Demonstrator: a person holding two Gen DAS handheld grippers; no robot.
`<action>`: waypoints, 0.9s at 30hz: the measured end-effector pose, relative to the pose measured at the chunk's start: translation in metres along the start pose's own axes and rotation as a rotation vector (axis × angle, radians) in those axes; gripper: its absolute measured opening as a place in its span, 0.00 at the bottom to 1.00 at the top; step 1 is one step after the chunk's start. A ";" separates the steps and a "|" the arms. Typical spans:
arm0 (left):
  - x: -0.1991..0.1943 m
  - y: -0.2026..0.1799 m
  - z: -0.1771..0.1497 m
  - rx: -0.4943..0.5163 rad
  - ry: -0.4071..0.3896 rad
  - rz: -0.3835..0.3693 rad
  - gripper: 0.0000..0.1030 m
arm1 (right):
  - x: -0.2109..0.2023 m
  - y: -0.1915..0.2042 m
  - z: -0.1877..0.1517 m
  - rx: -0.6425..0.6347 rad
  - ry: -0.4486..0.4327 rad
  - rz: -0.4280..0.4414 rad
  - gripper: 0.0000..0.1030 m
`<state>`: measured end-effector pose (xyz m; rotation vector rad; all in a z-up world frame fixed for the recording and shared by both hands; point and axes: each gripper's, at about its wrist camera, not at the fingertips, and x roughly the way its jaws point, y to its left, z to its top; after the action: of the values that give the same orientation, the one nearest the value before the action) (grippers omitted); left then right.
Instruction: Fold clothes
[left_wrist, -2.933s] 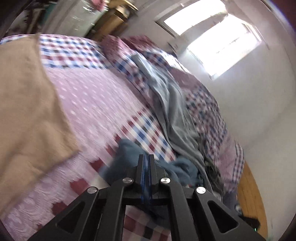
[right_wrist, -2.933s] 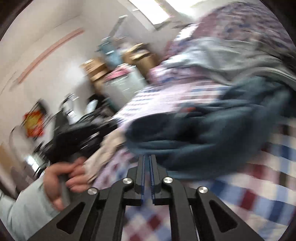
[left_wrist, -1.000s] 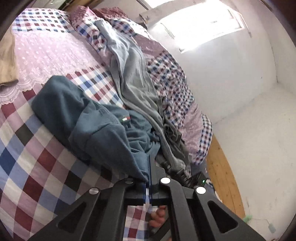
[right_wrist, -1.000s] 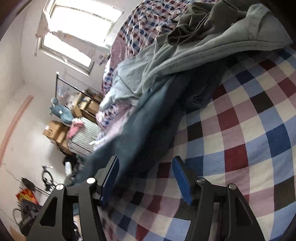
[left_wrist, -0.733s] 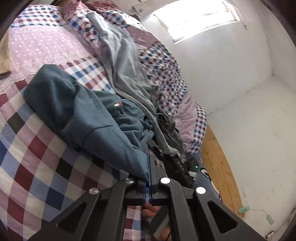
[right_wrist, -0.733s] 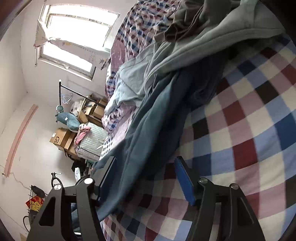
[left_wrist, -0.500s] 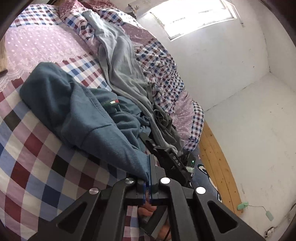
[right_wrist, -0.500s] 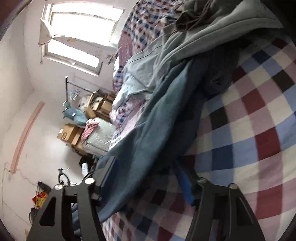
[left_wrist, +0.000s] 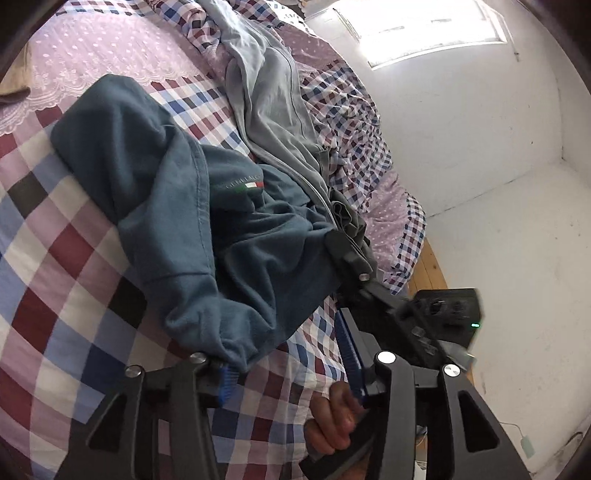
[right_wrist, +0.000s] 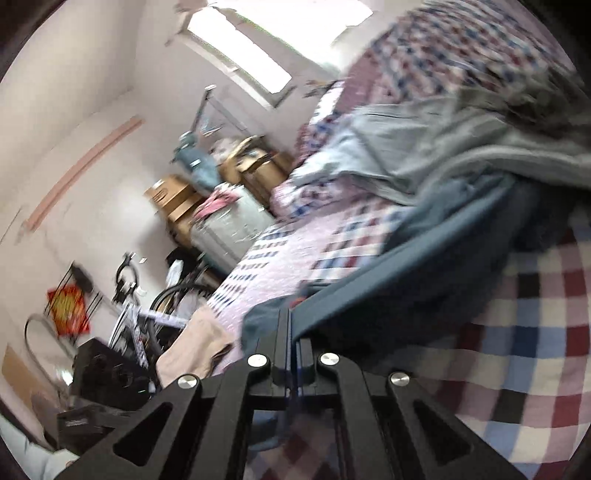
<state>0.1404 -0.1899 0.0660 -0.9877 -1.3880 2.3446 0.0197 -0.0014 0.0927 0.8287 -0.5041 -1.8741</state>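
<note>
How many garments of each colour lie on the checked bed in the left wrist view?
Teal: 1, the sweatshirt
Grey: 1, the zip jacket
Tan: 1, a cloth at the edge
Total: 3

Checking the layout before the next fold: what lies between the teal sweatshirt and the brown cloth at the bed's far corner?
In the left wrist view, only bedding: checked quilt, then the pink dotted lace-edged cover separates the teal sweatshirt from the brown cloth.

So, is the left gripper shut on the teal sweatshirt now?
No, the left gripper is open, its fingers spread, with the teal sweatshirt lying between them.
</note>
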 end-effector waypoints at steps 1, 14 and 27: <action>-0.001 0.000 0.000 -0.004 -0.006 -0.008 0.51 | 0.000 0.010 -0.001 -0.025 0.004 0.016 0.00; -0.050 0.007 0.018 -0.071 -0.231 -0.103 0.61 | -0.011 0.045 -0.002 -0.116 0.023 0.094 0.00; -0.041 -0.015 0.046 0.153 -0.103 0.025 0.61 | 0.030 0.098 -0.061 -0.369 0.284 0.212 0.00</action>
<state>0.1386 -0.2346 0.1105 -0.8571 -1.2159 2.5085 0.1172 -0.0693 0.1060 0.7436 -0.0609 -1.5583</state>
